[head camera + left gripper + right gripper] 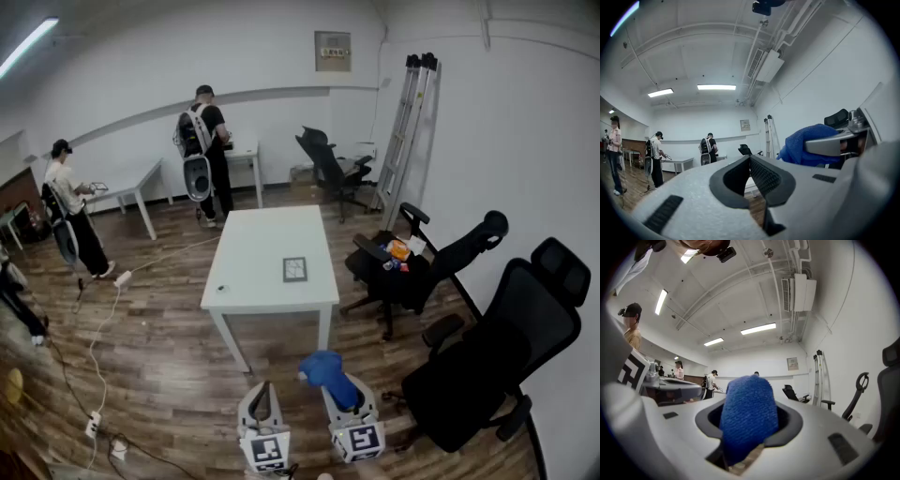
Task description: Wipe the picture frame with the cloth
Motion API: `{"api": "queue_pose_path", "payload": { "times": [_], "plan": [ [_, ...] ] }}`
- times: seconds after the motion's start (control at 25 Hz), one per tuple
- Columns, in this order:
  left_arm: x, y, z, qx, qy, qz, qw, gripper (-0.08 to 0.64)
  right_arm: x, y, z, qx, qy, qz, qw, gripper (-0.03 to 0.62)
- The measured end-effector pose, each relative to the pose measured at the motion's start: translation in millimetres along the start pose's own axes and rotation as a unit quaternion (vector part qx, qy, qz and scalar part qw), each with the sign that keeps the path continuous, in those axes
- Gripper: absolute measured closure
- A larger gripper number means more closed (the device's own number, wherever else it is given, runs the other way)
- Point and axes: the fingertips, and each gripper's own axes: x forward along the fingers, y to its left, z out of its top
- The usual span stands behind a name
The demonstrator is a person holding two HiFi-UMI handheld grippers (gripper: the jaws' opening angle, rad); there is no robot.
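Right tongs [345, 394] clamp the cloth [749, 420]; left tongs [750, 174] are closed, empty. A firm grip should help in reaching the picture frame [294, 269] ahead.

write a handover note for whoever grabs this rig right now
Left hand-held gripper: shut, empty.
Right hand-held gripper: shut on the blue cloth.
The picture frame lies flat on the white table, ahead of both grippers and untouched.
Done: cloth in hand.
Left: step up to the table and wipe the frame.
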Motion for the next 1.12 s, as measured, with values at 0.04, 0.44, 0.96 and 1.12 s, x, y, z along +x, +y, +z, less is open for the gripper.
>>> {"api": "queue_pose_path", "payload": {
  "times": [0.04,0.44,0.96,1.12],
  "plan": [
    [0,0,0,-0.001,-0.001,0.0,1.0,0.558,0,0,0,0.0,-0.001,-0.001,1.0,0.425],
    [2,-3,-2,-0.035,-0.033,0.003,0.9988,0.557,0,-1,-3,-0.003,0.0,-0.003,1.0,0.425],
    [7,-6,-3,-0.015,-0.011,0.0,0.9998,0.558,0,-5,-1,0.023,-0.009,0.011,1.0,0.428],
    [11,-13,-3,-0.038,-0.028,0.004,0.9989,0.558,0,-11,-3,0.02,-0.006,0.015,1.0,0.428]
  ]
}}
